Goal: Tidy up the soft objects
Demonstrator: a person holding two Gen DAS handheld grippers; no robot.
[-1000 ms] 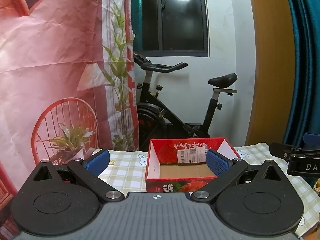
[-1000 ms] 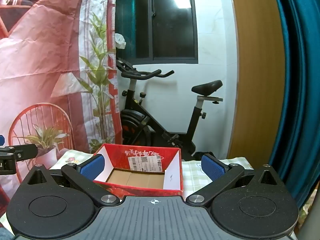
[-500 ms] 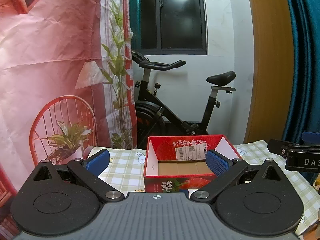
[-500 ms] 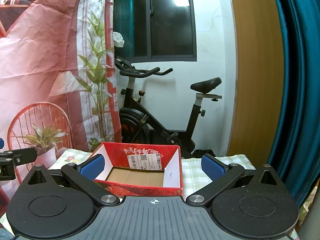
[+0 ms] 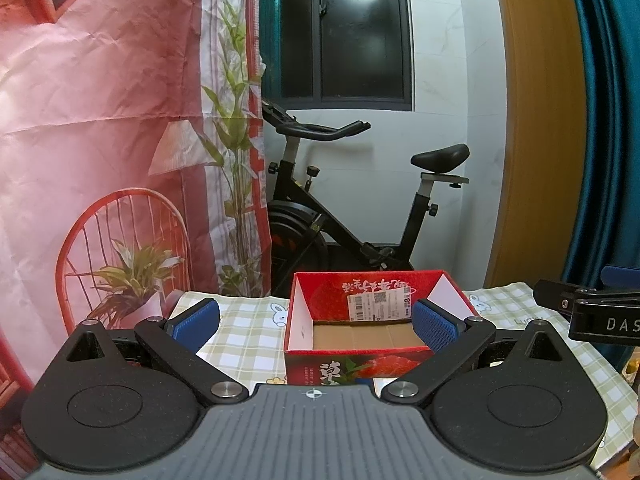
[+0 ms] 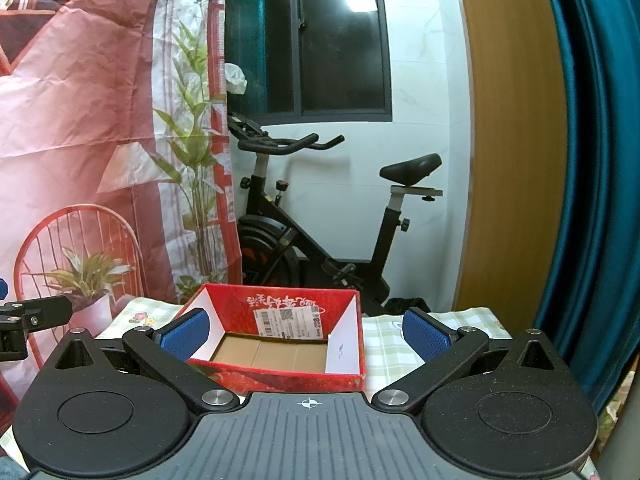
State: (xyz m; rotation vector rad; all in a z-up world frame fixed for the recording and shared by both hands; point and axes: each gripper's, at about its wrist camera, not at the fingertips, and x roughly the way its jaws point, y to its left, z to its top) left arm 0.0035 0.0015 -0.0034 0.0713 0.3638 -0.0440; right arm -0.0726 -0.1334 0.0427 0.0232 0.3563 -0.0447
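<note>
left gripper [image 5: 315, 322]: jaws spread wide, nothing between the blue pads. It hangs over the near part of the table, pointed at the box. Its right finger overlaps the box's right wall in its own camera, so whether it touches is anyone's guess.
right gripper [image 6: 307, 331]: also wide apart and holding nothing. Its left pad overlaps the box's left corner in view; can't tell contact there either.
red box [image 5: 362, 312]: open-top cardboard thing with strawberry print, sitting on the table ahead of both grippers. The brown floor looks bare as far as it shows, but the near wall hides the front strip of the inside, and the gripper body cuts off the bottom of the front face.
shipping label [image 6: 289, 321]: stuck on the inside of the back wall; print too small to read.
soft objects: honestly can't spot any in either view. The gripper bodies block the whole near side of the table.
table [image 5: 248, 332]: green-and-white check cloth with little bunny prints. Only the far part and side edges show.
other gripper seen from the side: the right one pokes in at the right edge of the left camera, cut off, partial lettering "DAS". The left one peeks in at the left edge of the right camera.
background: exercise bike [image 6: 320, 216] behind the table, printed backdrop [image 5: 100, 140] on the left, teal curtain [image 6: 592, 160] on the right.
</note>
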